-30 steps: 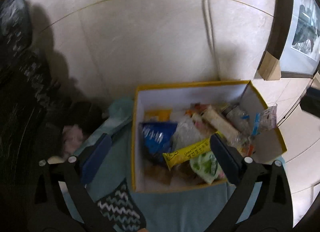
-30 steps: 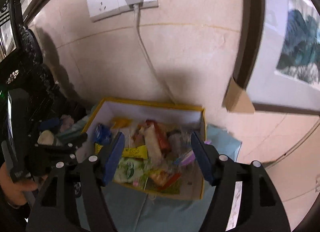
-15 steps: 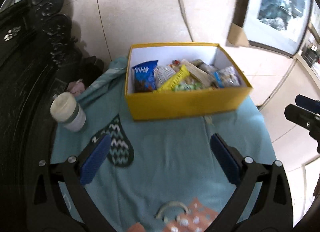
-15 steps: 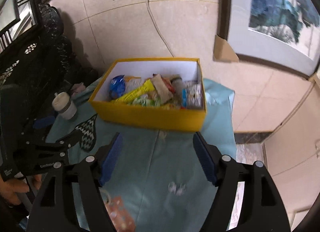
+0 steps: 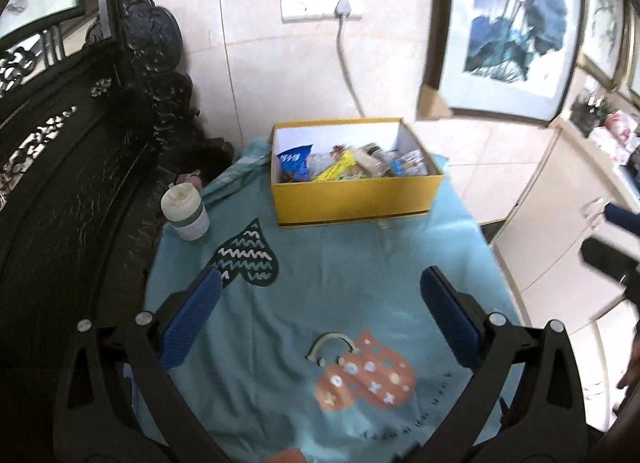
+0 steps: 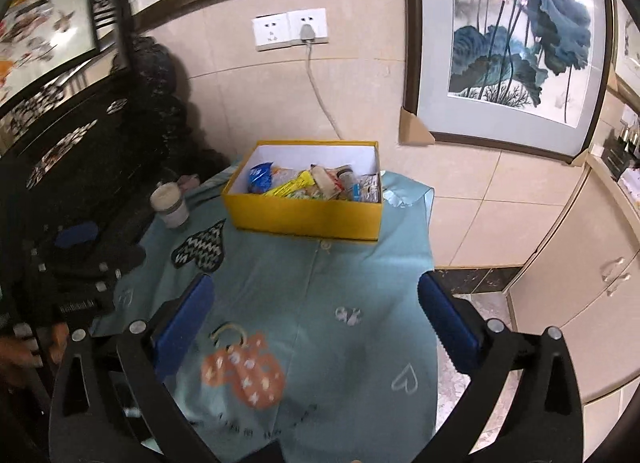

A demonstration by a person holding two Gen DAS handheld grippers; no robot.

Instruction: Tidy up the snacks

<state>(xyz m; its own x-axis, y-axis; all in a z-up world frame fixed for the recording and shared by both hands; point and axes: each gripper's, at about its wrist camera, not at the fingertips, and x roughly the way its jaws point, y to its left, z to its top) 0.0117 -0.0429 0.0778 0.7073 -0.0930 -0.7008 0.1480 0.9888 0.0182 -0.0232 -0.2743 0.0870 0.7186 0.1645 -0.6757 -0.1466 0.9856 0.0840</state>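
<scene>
Yellow snack box [image 5: 354, 199] well beyond both open jaws, seemingly untouched

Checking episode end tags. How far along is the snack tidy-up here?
Looks essentially done. Done: the snacks sit together inside the yellow box at the far end of the teal cloth; none lie loose on the cloth. In hand: nothing. The left gripper and right gripper are both open and empty, short of the box. Left: nothing obvious; only a lidded cup stands beside the box.

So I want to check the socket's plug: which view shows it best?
The right wrist view: the plug sits near centre, sharp, its cord clear. The left wrist view shows it too, but more blurred.
</scene>
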